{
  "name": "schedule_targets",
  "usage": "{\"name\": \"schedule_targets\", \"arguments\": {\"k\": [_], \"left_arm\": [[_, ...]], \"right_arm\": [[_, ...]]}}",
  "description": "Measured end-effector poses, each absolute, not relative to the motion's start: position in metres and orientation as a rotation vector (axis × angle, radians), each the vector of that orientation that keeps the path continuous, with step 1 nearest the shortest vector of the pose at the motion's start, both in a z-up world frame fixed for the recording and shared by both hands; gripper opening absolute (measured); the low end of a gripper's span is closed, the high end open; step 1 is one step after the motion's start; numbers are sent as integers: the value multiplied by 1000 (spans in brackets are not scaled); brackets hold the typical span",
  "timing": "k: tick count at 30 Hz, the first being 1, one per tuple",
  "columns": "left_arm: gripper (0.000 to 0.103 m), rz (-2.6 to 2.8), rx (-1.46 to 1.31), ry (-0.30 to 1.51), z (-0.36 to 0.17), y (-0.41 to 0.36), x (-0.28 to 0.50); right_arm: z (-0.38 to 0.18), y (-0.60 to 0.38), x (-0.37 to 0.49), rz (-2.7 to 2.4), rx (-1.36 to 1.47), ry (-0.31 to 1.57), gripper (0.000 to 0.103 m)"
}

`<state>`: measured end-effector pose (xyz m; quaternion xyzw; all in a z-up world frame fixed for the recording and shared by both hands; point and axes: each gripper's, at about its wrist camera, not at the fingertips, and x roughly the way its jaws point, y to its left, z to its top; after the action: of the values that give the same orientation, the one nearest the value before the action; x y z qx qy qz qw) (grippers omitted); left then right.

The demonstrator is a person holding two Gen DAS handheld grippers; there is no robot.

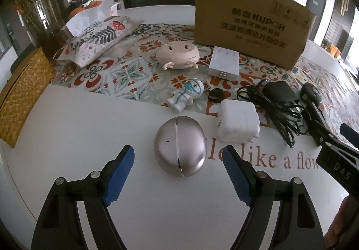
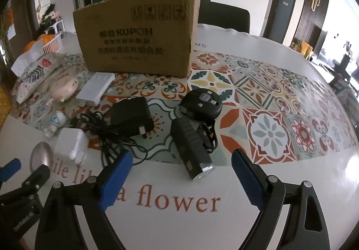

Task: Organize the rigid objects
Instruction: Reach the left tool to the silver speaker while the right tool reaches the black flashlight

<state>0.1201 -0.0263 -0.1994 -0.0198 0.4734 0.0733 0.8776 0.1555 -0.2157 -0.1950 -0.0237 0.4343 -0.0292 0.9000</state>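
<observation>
The left gripper [image 1: 178, 179] has its blue-padded fingers [image 1: 119, 177] spread wide and empty, low over the white counter [image 1: 89, 119]. Just ahead of them lies a silver egg-shaped case [image 1: 180, 149], smooth and matte, with a shiny seam running across its middle and a tiny dark slot on one side. The right gripper [image 2: 179, 179] is likewise spread apart and holds nothing; between and just past its fingers [image 2: 248, 180] lies a black flashlight [image 2: 190, 149] with a metal front end toward the camera and a looped strap beside it.

Just beyond the silver case sits a white square charger [image 1: 239, 121], glossy, with rounded corners. Next to it is a black power adapter [image 2: 131, 114], plug prongs showing, with its thin cable [image 2: 98, 128] bundled loosely alongside. A round black device [image 2: 202, 104] with grey buttons lies behind the flashlight on the patterned mat [image 2: 264, 97].

Farther back stand a small white-and-blue figurine [image 1: 187, 95], a pale pink round toy with small arms [image 1: 178, 54] and a flat white box [image 1: 224, 61]. Behind them stands a brown cardboard box [image 2: 136, 36] printed "KUPOH", open at the top.
</observation>
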Motion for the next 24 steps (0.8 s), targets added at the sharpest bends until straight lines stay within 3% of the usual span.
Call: {"name": "schedule_targets", "arguments": {"k": [24], "left_arm": [[59,236,-14,978,-218,-34,137]], "right_arm": [[-226,-227,188,-36,-70,908,88]]}}
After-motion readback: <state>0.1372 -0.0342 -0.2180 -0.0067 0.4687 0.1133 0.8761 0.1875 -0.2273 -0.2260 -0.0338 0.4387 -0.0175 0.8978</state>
